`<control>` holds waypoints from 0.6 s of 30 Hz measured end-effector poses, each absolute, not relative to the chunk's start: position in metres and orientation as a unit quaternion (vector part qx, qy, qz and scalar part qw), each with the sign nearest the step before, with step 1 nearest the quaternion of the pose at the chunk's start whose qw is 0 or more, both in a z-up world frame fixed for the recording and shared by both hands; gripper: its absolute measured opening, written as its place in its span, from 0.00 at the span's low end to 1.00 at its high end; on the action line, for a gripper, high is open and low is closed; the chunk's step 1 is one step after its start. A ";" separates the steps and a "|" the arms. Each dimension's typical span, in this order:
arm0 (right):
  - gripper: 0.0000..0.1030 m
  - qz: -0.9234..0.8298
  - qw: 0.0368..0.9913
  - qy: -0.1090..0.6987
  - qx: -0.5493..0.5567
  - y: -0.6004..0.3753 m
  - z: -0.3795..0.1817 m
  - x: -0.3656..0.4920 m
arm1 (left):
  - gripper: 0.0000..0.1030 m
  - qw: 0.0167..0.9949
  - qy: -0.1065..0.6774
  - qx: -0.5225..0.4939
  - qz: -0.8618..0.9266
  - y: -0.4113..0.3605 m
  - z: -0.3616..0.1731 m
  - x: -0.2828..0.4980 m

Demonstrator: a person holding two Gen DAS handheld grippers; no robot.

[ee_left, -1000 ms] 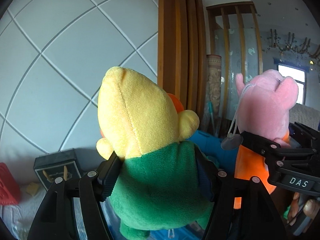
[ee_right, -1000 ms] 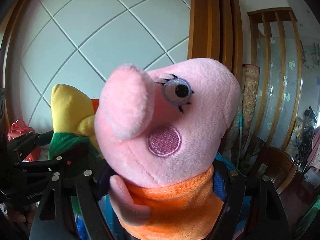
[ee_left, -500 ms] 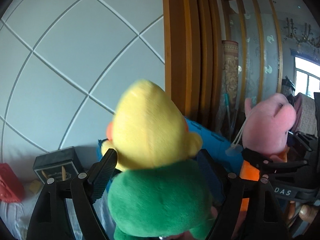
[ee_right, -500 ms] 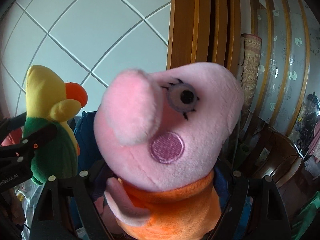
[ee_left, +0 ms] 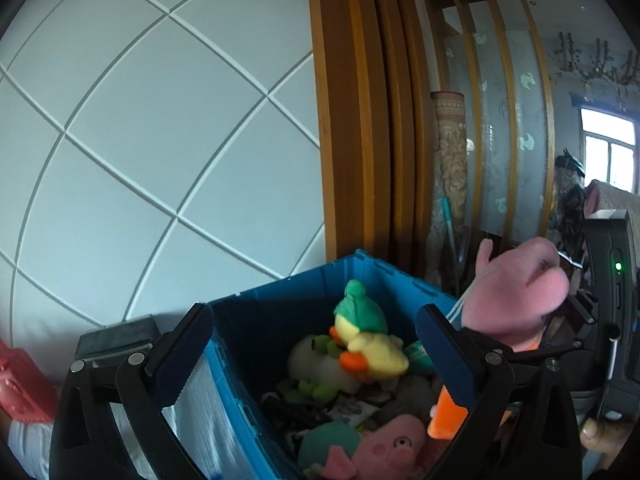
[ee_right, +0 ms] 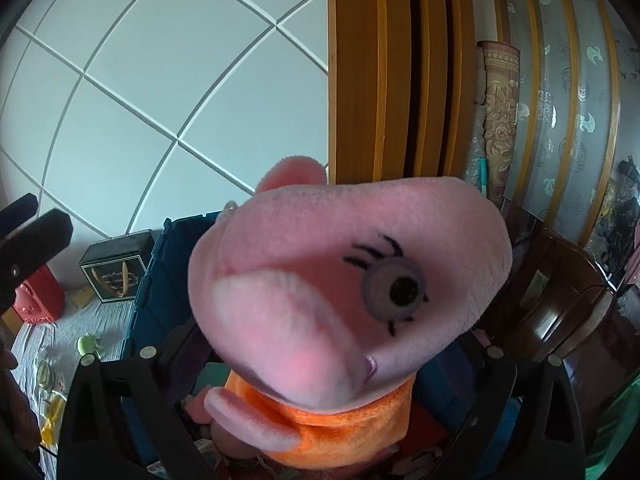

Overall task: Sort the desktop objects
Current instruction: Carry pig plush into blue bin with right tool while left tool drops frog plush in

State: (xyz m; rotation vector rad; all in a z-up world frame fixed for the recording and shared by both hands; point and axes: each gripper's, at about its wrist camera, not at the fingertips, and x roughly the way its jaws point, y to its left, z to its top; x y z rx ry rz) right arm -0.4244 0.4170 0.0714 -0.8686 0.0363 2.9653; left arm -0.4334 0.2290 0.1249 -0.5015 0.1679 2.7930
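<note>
Left wrist view: the left gripper (ee_left: pixel 316 344) hangs above the blue bin (ee_left: pixel 280 304), its two dark, ribbed fingers (ee_left: pixel 182 354) spread wide with nothing between them. In the gap, inside the bin, a yellow duck plush (ee_left: pixel 370 346) with a green hat and orange beak lies on top of a heap of soft toys, and a small pink pig plush (ee_left: pixel 390 446) lies lower, nearer the camera. A dark box (ee_left: pixel 116 338) stands just left of the bin against the white panelled wall (ee_left: pixel 160 140), and a red object (ee_left: pixel 20 392) shows at the left edge. To the right, the large pink pig plush (ee_left: pixel 516 296) in an orange garment is carried by the right gripper (ee_left: pixel 560 356) near the bin's right rim. Right wrist view: the right gripper (ee_right: pixel 316 384) is clamped on the orange body of this large pig plush (ee_right: pixel 344 300), whose head, with one lashed eye, fills the centre of the frame. The plush is held over the open bin (ee_right: pixel 148 308), whose dark blue wall appears behind and below it. The left gripper's finger (ee_right: pixel 36 240) enters at the far left. A small green toy (ee_right: pixel 89 345) lies on the pale cloth-covered table (ee_right: pixel 104 320) left of the bin, near the dark box (ee_right: pixel 116 272).
</note>
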 end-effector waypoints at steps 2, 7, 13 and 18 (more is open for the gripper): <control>0.99 0.954 0.023 0.018 -0.297 0.419 0.070 -0.428 | 0.99 0.152 0.062 -0.178 0.970 0.227 0.121 -0.427; 1.00 0.936 0.010 0.045 -0.349 0.425 0.055 -0.432 | 0.99 0.153 0.061 -0.181 0.970 0.221 0.119 -0.415; 1.00 0.929 0.018 0.060 -0.364 0.430 0.040 -0.421 | 0.99 0.149 0.055 -0.183 0.970 0.209 0.115 -0.404; 1.00 0.934 0.008 0.054 -0.354 0.426 0.057 -0.407 | 0.99 0.149 0.039 -0.188 0.970 0.197 0.110 -0.398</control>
